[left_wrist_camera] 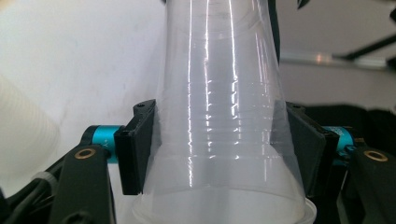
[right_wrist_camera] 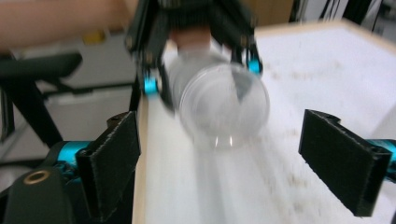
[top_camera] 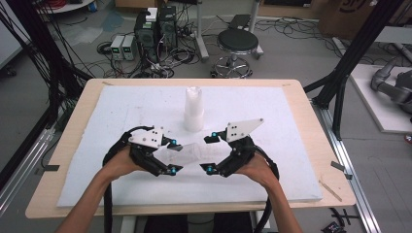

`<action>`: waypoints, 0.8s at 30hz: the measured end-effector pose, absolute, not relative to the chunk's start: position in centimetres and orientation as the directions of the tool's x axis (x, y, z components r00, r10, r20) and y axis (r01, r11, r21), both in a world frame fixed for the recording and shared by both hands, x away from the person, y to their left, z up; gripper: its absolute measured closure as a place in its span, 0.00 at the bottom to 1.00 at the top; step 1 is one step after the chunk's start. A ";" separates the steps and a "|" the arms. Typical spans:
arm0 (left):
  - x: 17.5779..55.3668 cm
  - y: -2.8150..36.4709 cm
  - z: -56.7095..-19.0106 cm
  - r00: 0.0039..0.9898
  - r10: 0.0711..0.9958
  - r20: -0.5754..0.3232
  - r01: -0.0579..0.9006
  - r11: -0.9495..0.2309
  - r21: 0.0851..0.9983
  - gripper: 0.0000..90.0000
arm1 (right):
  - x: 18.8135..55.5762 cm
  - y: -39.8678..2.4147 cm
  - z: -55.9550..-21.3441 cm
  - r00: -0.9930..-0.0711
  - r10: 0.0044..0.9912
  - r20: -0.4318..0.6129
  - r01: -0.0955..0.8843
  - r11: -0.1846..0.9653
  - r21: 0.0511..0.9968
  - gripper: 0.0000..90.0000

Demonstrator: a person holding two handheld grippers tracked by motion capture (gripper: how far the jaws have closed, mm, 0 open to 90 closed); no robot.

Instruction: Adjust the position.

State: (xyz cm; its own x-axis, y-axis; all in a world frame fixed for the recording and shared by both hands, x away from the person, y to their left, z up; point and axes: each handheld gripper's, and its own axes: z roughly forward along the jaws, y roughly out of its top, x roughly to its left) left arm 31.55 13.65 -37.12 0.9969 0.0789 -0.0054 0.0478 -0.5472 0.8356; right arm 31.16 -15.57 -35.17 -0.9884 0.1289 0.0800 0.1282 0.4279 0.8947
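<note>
While a clear plastic cup [top_camera: 187, 154] is clamped sideways above the white mat [top_camera: 291, 145] by the left gripper [top_camera: 173, 156], probably for handing over, the right gripper [top_camera: 210, 153] is held wide open facing it; farther back a cup stack [top_camera: 194, 108] is left upright

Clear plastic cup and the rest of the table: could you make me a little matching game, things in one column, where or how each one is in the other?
Things:
1. clear cup
2. stack of white cups
3. left gripper
4. right gripper

States:
A. jaws wide apart, nothing between them
B. standing upright behind the grippers
C. held lying on its side
D. jaws clamped on the cup

Pairs: 1-C, 2-B, 3-D, 4-A
</note>
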 end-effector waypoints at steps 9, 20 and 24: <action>31.9 12.8 -34.4 0.997 0.073 -0.029 0.073 -0.745 0.662 0.37 | 30.5 -14.4 -34.7 -0.993 0.112 -0.031 0.056 0.696 0.716 0.16; 31.8 10.7 -32.9 0.998 0.056 -0.004 0.049 -0.825 0.564 0.37 | 30.4 -12.7 -33.5 -0.991 0.083 -0.104 0.011 0.830 0.557 0.16; 31.8 10.3 -32.8 0.999 0.050 -0.002 0.042 -0.833 0.551 0.37 | 30.4 -12.4 -33.4 -0.992 0.077 -0.101 0.011 0.841 0.540 0.16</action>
State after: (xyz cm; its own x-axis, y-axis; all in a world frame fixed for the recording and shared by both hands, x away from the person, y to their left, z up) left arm 31.79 10.25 -32.84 0.9988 0.0496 -0.0020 0.0425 -0.8332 0.5513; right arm 30.36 -12.35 -33.43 -0.9919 0.0771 -0.1007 0.0105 0.8413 0.5405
